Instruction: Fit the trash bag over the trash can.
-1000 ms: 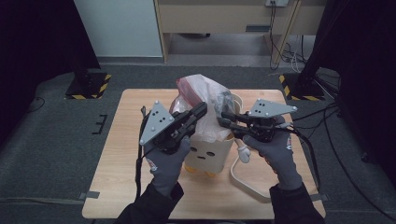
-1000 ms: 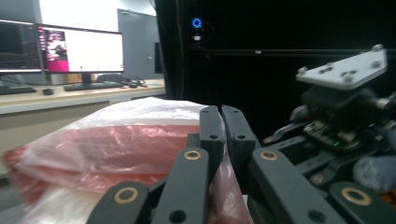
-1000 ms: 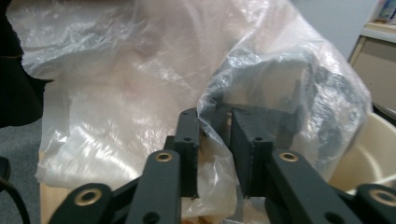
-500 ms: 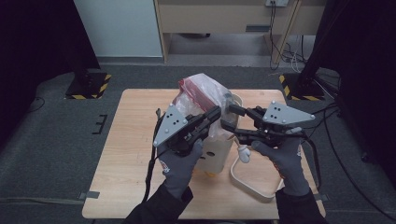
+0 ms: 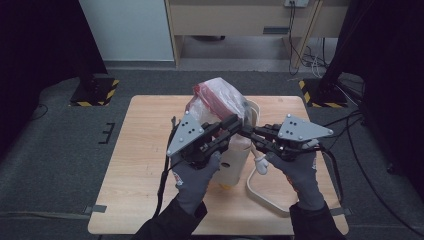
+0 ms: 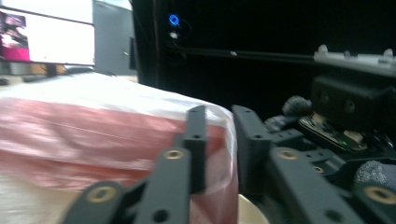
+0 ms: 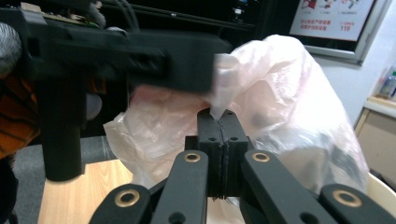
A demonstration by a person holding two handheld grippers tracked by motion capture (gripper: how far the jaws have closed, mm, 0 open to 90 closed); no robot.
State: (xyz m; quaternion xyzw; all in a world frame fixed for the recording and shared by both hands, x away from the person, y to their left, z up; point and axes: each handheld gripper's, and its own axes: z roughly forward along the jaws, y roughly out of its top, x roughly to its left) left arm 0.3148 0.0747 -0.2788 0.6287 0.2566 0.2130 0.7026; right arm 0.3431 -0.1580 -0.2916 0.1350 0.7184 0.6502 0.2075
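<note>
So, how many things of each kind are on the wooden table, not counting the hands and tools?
Plastic bag: 1
Cream container under the bag: 1
Cream loop handle: 1
Total: 3

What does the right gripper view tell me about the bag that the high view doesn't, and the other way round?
Right gripper view: the right gripper has its jaws shut on a thin flap of the bag.
High view: the bag tops a cream bin on the table, with a white loop beside the bin.
Both: the bag, the right gripper and bare tabletop.
</note>
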